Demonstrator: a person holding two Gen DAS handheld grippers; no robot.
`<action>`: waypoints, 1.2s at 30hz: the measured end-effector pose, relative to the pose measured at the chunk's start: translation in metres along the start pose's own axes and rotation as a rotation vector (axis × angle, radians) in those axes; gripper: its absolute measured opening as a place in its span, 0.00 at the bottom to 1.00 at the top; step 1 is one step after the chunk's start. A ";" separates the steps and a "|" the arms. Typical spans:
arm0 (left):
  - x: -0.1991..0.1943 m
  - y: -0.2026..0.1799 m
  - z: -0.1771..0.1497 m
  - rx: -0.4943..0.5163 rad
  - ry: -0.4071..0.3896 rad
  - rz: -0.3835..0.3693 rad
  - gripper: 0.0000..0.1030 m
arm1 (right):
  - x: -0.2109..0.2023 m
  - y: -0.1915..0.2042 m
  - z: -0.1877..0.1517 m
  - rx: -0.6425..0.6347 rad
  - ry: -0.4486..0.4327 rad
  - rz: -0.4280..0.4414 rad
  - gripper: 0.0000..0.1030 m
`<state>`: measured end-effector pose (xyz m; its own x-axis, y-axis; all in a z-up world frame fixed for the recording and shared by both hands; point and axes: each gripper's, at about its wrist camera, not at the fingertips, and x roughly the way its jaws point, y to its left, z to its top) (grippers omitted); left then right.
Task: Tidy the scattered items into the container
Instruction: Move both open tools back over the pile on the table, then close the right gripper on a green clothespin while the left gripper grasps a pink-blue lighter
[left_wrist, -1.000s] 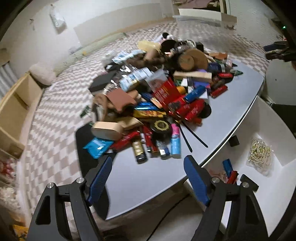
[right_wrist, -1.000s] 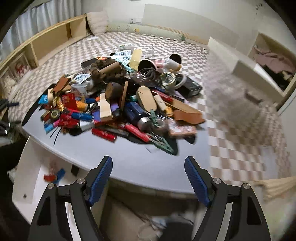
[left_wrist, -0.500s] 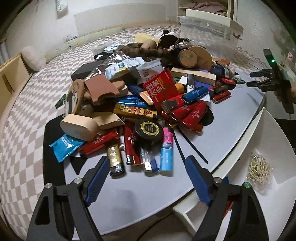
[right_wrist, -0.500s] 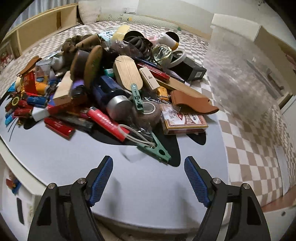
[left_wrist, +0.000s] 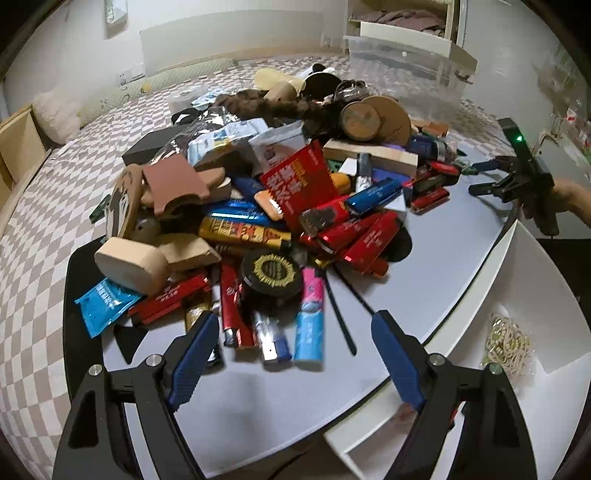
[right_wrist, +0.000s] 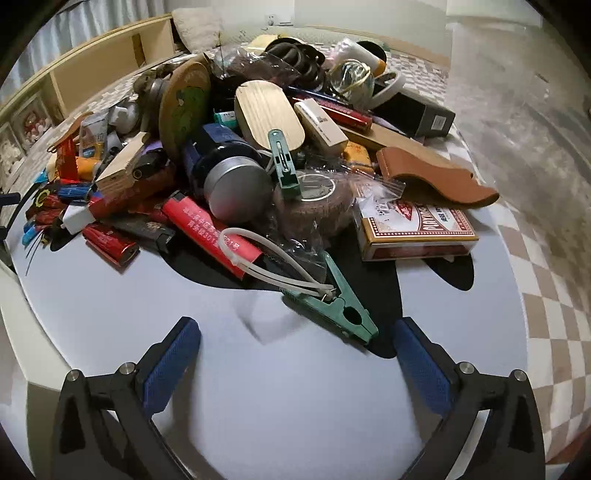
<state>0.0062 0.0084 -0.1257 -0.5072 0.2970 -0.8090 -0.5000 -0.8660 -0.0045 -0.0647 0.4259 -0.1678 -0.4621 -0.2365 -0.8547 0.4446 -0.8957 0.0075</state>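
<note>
In the left wrist view, the left hand-held gripper (left_wrist: 291, 365) stands spread with nothing between its pads, just short of the near edge of the pile of scattered items (left_wrist: 280, 206) on the grey table (left_wrist: 436, 266). Directly ahead of its fingertips lie a pink-and-blue lighter (left_wrist: 309, 321) and a silver-and-blue lighter (left_wrist: 271, 338). To its right, beyond the table edge, sits a white container (left_wrist: 535, 295) holding only a bundle of rubber bands (left_wrist: 508, 345) and a small reddish item half hidden behind the right finger, so the task appears barely started and nearly the whole pile remains. This view alone shows the container; it also shows the other gripper far off to the right, across the table. In the right wrist view, the right hand-held gripper (right_wrist: 295, 365) has its jaws opening, empty, above bare table. A green clip (right_wrist: 332, 302) with a white cable tie (right_wrist: 273, 258) lies just ahead, between the fingertips' lines; behind it sit a red lighter (right_wrist: 214, 229) and a playing-card box (right_wrist: 415, 229). This view alone exposes that side of the pile; the container is not clearly seen here.
</note>
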 end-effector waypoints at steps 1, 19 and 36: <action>0.000 -0.001 0.001 -0.001 -0.003 -0.005 0.82 | 0.001 0.000 0.002 0.019 0.009 -0.003 1.00; 0.011 -0.011 0.007 0.008 0.013 -0.063 0.82 | -0.015 0.007 0.004 0.086 0.015 -0.084 0.22; 0.045 -0.030 0.019 0.003 0.160 -0.105 0.74 | -0.024 0.025 0.006 0.156 0.110 0.095 0.18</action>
<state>-0.0150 0.0550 -0.1514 -0.3341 0.3172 -0.8875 -0.5466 -0.8323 -0.0917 -0.0467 0.4066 -0.1442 -0.3336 -0.2884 -0.8975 0.3541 -0.9207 0.1642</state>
